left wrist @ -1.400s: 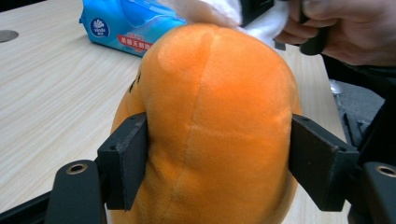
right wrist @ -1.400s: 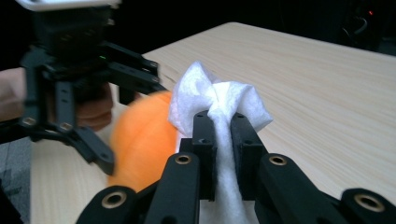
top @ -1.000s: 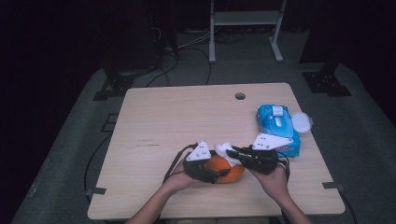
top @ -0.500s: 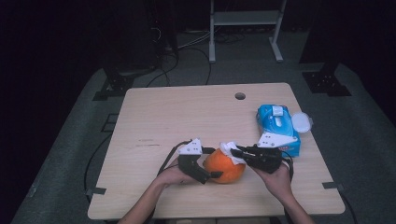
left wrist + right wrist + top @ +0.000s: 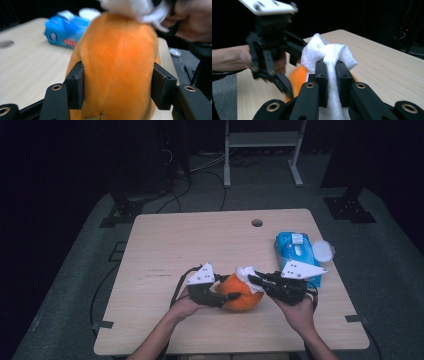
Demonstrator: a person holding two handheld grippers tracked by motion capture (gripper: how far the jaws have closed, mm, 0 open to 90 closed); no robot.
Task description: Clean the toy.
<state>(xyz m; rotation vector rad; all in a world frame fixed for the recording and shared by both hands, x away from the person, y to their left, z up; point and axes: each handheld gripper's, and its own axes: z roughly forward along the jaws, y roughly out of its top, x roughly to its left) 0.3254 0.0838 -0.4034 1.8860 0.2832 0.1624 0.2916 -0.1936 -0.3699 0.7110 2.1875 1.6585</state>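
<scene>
Your left claw (image 5: 117,87) has just been closing and now clamps the orange plush toy (image 5: 117,57) between its pads, near the front edge of the surface (image 5: 200,240). Your right claw (image 5: 329,75) is pinched tight on a white tissue wad (image 5: 327,52) that rests on the toy's top. A blue wipes pack (image 5: 295,247) lies well apart, by the right edge.

Dim room, grey floor (image 5: 75,285), perhaps white shelving (image 5: 262,140).
</scene>
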